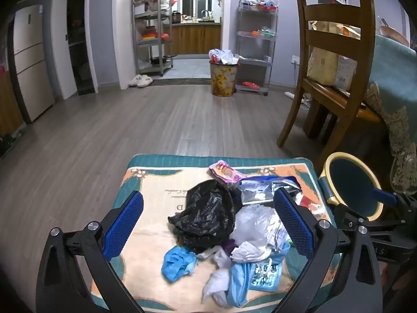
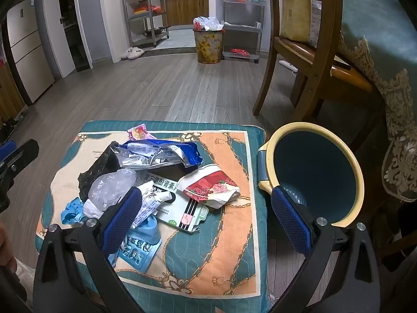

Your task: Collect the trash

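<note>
A pile of trash lies on a teal and orange cushion (image 1: 146, 182) (image 2: 229, 224). It holds a black plastic bag (image 1: 208, 214) (image 2: 99, 167), a clear bag (image 1: 255, 221) (image 2: 112, 187), a blue and silver foil wrapper (image 2: 161, 154), a blue glove (image 1: 177, 260), a blister pack (image 2: 138, 250), a medicine box (image 2: 182, 208) and a floral wrapper (image 2: 211, 187). A small teal bin with a cream rim (image 1: 351, 185) (image 2: 315, 172) stands right of the cushion. My left gripper (image 1: 208, 224) is open above the pile. My right gripper (image 2: 206, 219) is open over the cushion's right part, empty.
A wooden chair (image 1: 331, 60) and a table with a teal cloth (image 1: 396, 91) stand at the right. A full floral trash can (image 1: 222, 78) stands far back beside metal shelves (image 1: 256, 44). Slippers (image 1: 140, 80) lie by the kitchen doorway. Grey wood floor surrounds the cushion.
</note>
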A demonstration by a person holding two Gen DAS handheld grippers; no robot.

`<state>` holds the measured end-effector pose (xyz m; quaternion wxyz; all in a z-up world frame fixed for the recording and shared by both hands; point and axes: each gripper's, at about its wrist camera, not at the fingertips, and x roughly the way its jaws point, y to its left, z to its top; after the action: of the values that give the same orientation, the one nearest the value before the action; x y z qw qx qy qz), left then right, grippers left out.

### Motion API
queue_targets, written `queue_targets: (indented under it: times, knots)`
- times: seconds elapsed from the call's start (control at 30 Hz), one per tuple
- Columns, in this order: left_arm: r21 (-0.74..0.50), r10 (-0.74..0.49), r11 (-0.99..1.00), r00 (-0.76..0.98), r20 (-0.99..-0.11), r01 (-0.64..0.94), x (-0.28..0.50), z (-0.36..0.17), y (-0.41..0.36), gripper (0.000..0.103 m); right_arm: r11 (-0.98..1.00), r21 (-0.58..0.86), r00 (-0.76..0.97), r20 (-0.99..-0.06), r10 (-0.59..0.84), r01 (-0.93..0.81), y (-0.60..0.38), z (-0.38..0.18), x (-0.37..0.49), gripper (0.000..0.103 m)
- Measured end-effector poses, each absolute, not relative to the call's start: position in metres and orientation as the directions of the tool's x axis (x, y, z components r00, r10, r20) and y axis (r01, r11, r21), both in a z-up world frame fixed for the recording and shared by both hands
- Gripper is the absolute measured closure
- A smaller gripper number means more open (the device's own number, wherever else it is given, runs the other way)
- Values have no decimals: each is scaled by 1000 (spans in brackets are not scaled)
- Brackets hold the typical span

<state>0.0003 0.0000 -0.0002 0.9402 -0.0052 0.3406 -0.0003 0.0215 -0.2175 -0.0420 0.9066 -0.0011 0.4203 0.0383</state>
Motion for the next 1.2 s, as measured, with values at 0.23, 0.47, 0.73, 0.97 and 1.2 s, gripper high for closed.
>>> queue_targets:
  times: [0.23,0.47,0.73,0.97,1.2]
  knots:
    - [-7,-2,1000,768,-641,-3,0,0,1,4,998,20,643,-763,59,-67,-218,-42,21,6]
    - [0,4,1000,765,-644,-5,-1,-3,4,4,998,19,644,-763,54,-62,-220,-40,21,6]
    - [6,10,1000,764,-646,-8,0,-10,6,4,998,18,646,-762,54,-62,-219,-41,21,6]
    - [7,13,1000,763,-647,-11,0,-10,8,4,998,20,646,-761,55,-61,-220,-41,21,6]
    - [10,14,1000,762,-647,-10,0,-12,7,4,998,21,645,-762,55,-61,-220,-42,21,6]
